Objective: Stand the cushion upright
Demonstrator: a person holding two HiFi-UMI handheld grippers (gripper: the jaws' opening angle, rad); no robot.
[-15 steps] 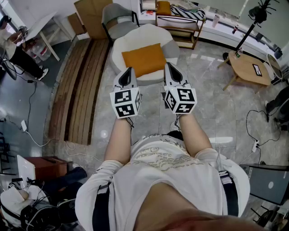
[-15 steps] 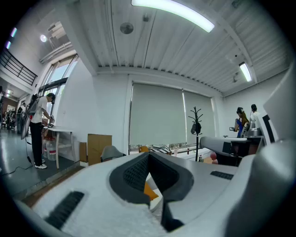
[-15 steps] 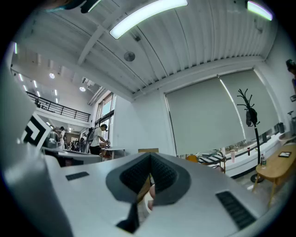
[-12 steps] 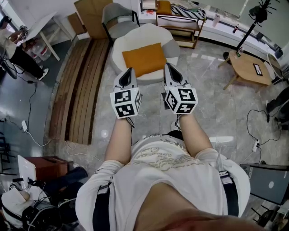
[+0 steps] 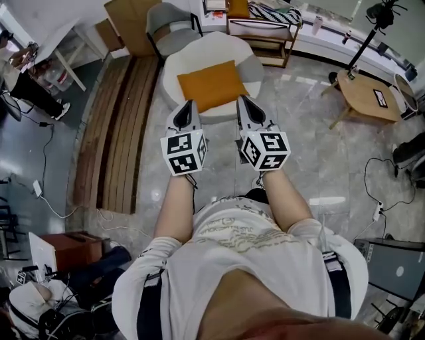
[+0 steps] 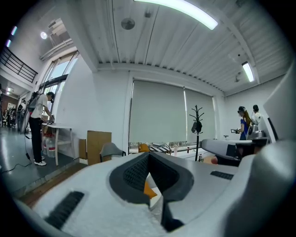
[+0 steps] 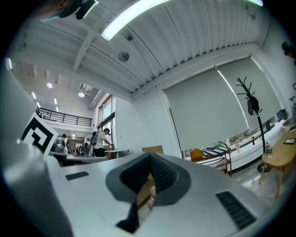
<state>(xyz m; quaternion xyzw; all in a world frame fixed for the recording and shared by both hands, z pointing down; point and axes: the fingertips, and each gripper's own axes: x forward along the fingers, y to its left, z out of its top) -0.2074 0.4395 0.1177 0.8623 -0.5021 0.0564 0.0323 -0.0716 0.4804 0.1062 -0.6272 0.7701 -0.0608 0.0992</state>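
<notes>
An orange cushion [image 5: 210,84] lies flat on a round white and grey seat [image 5: 247,54] ahead of me in the head view. My left gripper [image 5: 189,105] hovers over the seat's near left edge, jaws shut with nothing in them. My right gripper [image 5: 242,101] hangs at the cushion's near right corner, also shut and empty. Both point level toward the far wall. In the left gripper view a sliver of the orange cushion [image 6: 149,189] shows through the closed jaws [image 6: 149,157]. The right gripper view shows its shut jaws [image 7: 150,159] against the room.
A grey chair [image 5: 167,20] and a low shelf [image 5: 262,33] stand behind the seat. A wooden side table [image 5: 366,94] is at the right, wooden planks [image 5: 118,126] lie at the left. Cables run over the floor. A person [image 5: 26,83] stands by a white table far left.
The view has shifted slightly, so the seat and cushion sit a little higher in the head view. Both grippers have edged forward toward the cushion, still shut.
</notes>
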